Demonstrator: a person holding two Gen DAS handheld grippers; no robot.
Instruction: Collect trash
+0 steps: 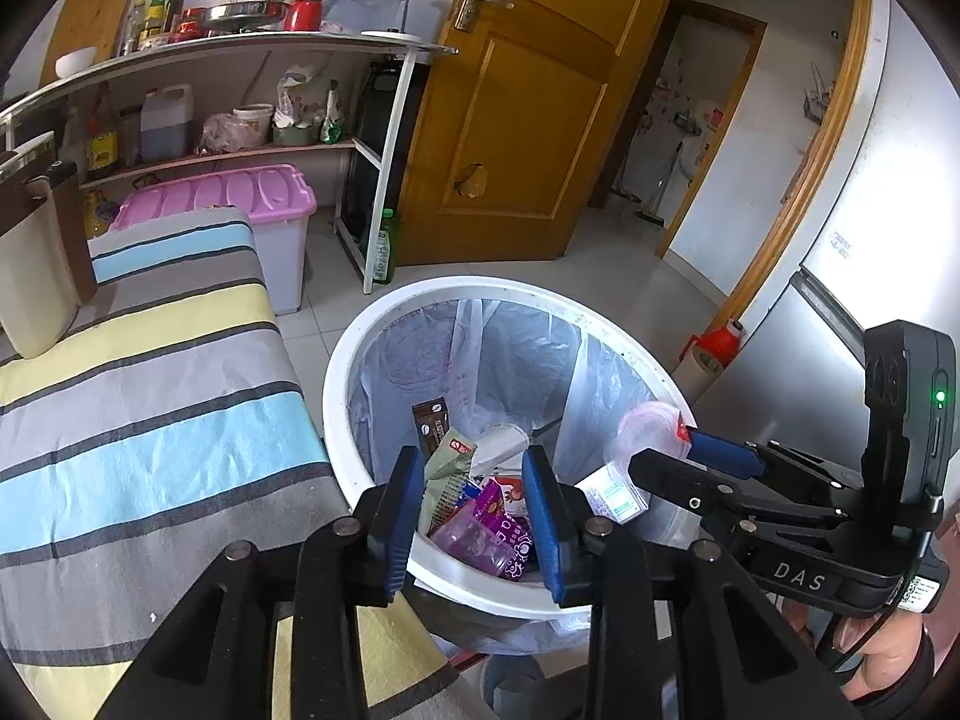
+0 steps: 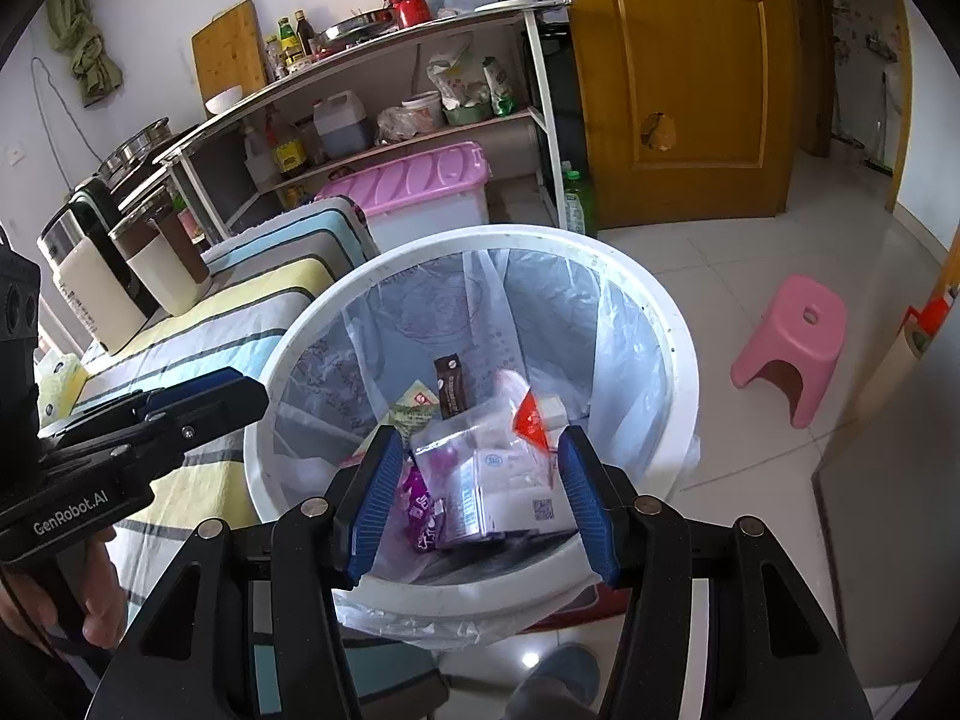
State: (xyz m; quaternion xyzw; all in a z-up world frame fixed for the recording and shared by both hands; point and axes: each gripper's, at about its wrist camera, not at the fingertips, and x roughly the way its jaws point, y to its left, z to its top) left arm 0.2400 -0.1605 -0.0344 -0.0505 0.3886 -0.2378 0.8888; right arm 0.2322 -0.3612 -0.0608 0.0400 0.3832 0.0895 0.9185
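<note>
White bin (image 1: pixel 345 372), clear packet (image 2: pixel 504 480) between right tongs (image 2: pixel 480 489)

We see a clear plastic packet (image 2: pixel 498 468) with a red corner above the white lined bin (image 2: pixel 672 324), wrappers (image 1: pixel 474 516) heaped inside the bin

A striped-cloth table (image 1: pixel 156 396) carries two cream-and-brown containers (image 2: pixel 162 264) along its far edge; on the tiled floor (image 2: pixel 750 252) stand a white bin (image 2: pixel 678 372), pink stool (image 2: pixel 792 342) and pink-lidded box (image 1: pixel 264 204).
</note>
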